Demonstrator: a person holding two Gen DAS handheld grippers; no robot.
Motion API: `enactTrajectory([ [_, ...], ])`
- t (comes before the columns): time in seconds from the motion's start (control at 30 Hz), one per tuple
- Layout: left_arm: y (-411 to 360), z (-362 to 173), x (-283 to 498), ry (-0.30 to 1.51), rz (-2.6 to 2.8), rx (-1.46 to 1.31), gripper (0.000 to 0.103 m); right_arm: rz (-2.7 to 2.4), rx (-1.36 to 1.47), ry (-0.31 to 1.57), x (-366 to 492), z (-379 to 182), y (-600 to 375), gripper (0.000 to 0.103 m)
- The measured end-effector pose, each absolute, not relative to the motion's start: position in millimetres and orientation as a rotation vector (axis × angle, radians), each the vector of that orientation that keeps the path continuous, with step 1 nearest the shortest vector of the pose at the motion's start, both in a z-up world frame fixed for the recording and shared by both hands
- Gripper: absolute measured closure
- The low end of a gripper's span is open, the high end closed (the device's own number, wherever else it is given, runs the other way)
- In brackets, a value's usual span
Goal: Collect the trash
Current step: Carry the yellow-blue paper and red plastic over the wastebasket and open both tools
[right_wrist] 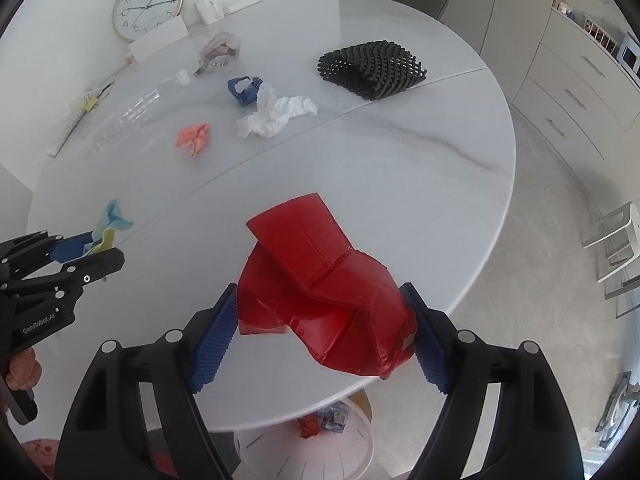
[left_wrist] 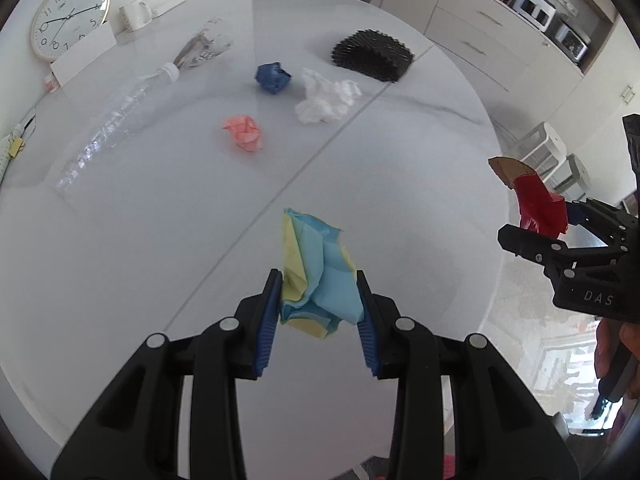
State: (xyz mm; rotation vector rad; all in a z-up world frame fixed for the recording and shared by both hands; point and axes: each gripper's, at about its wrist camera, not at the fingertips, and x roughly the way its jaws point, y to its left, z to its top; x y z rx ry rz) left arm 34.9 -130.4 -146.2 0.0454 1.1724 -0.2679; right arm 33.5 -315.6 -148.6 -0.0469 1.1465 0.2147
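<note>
Bottle (left_wrist: 108, 120) left on table (left_wrist: 400, 184), tissue (left_wrist: 326, 98) centre, mesh (left_wrist: 372, 54) behind.

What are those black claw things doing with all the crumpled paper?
Someone is tidying trash off the white table with a claw in each hand. The left gripper has its jaws closed on a blue and yellow paper wad. The right gripper grips a crushed red carton. A white bin under the table's edge already holds some scraps. Waiting on the table: a pink wad, a blue wad, white tissue, a clear bottle and black netting.
</note>
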Motion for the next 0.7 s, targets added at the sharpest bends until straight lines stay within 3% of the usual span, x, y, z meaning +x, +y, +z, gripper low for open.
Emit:
enactTrajectory([
  [0.47, -255.1, -171.2, -132.1, 1.308, -0.512, 0.136, 0.068, 0.229, 0.017, 1.237, -137.0, -150.7, -394.0, 0.024],
  [0.7, -283.3, -188.8, -170.1, 1.372, -0.501, 0.157, 0.041, 0.265, 0.016, 1.241, -172.8, -155.1, -414.0, 0.024],
])
